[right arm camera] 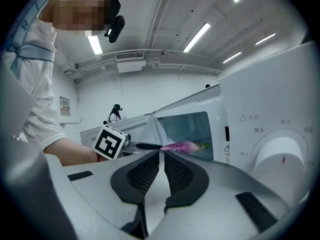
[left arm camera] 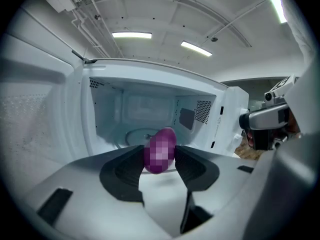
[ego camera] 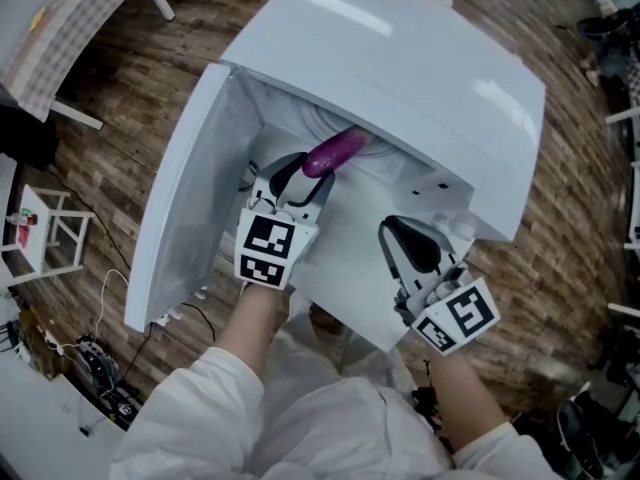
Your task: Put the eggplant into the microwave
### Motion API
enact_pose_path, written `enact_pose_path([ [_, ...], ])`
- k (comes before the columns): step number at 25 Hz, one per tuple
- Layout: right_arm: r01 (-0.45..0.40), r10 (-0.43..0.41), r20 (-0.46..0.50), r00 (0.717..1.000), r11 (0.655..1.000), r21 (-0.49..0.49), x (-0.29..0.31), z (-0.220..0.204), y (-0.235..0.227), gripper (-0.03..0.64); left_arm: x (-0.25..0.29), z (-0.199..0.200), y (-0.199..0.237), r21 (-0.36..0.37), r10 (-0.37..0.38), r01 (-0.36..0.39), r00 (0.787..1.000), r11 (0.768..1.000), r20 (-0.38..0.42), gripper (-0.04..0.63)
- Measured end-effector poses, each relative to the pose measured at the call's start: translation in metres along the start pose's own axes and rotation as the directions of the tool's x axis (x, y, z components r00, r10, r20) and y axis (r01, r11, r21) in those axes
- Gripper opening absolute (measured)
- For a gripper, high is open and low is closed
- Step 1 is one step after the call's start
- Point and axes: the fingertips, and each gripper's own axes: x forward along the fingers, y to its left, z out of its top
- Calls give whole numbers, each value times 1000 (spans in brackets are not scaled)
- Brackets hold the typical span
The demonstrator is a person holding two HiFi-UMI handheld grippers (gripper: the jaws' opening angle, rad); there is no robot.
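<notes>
At nine o'clock in the head view, the door (ego camera: 180, 198) of the white microwave (ego camera: 400, 58) hangs wide open. Just beside it, near centre, the left claw (ego camera: 305, 173) grips the purple eggplant (ego camera: 338, 149) by one end between its pads; the free end points toward one o'clock across the mouth of the cavity, with the glass turntable (left arm camera: 135, 135) visible beyond. Toward four o'clock, the right claw (ego camera: 400, 236) hovers in front of the control panel, jaws closed on nothing, the dial (right arm camera: 280, 159) at three o'clock in its own view.
</notes>
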Motion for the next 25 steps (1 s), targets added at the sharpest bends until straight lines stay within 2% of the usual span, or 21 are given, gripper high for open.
enact_pose_path([
  [13, 69, -70, 21, 997, 998, 10, 3, -9, -6, 37, 39, 6, 4, 82, -53, 57, 998, 995, -44, 192],
  [25, 150, -151, 60, 987, 988, 26, -14, -12, -22, 37, 68, -2, 7, 128, -59, 71, 994, 989, -93, 192],
])
